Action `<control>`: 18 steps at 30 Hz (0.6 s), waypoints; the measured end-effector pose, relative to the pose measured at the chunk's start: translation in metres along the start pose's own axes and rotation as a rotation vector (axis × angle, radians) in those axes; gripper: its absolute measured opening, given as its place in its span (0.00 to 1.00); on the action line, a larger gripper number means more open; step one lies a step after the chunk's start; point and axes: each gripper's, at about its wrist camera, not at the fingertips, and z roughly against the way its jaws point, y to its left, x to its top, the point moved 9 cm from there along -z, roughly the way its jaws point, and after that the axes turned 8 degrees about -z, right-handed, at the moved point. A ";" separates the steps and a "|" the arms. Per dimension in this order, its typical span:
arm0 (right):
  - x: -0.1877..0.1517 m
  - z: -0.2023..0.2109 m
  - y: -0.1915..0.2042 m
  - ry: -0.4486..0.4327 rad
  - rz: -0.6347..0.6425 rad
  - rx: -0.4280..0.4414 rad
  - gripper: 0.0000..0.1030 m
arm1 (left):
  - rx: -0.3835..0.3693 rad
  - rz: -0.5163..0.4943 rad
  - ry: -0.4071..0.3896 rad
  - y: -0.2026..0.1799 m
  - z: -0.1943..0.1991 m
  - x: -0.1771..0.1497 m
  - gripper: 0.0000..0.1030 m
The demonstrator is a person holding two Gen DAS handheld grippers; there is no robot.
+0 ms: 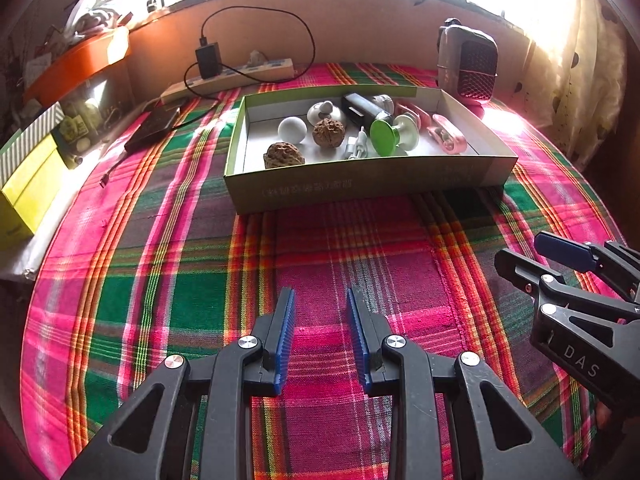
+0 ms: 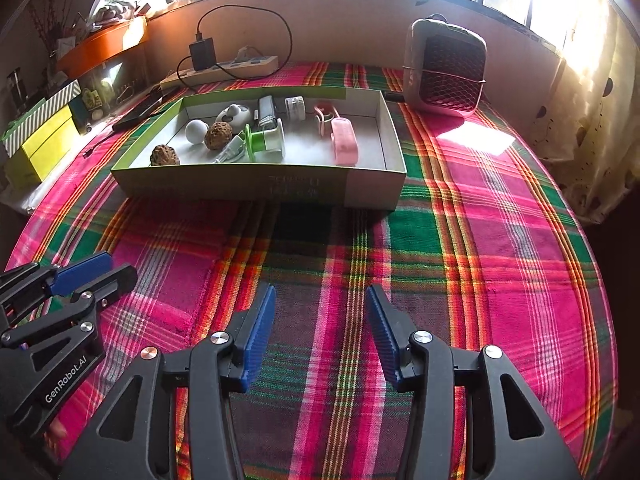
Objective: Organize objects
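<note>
A: Grippers first. How do yours stand?

B: Your left gripper [image 1: 321,334] hangs over the plaid cloth [image 1: 200,300], fingers spread, nothing between the blue pads [image 1: 285,340]. Your right gripper [image 2: 321,334] does the same over its own patch of cloth, and its gap looks a little wider. You see each one at the edge of the other's view, low and to the side.

A: And the objects?

B: All the ones you can see lie in the box [image 1: 360,184], a shallow green-sided carton sitting on the cloth ahead of both grippers, well apart from them.

A: What is in it?

B: At the left end, a brown walnut [image 1: 283,155] lies near the front wall. Behind it sit a white ball [image 1: 292,129] and a second walnut [image 1: 328,133], just beside each other. A white rounded piece [image 1: 326,112] lies behind those. A dark cylinder [image 1: 362,110] lies tilted toward the back wall. A green disc [image 1: 383,137] on a white spool stands near the middle, with a small pale plug [image 1: 358,147] in front of it. A pink case [image 2: 344,145] lies toward the right end.

A: Anything around the box?

B: A heater [image 2: 446,70] stands behind its right corner, a power strip [image 1: 240,76] with a black charger lies along the wall, and a yellow carton [image 1: 30,184] sits off the left edge of the cloth
</note>
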 end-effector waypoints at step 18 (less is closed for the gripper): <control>-0.007 0.000 -0.011 0.002 -0.031 -0.031 0.59 | 0.039 0.049 -0.009 -0.001 0.002 -0.002 0.25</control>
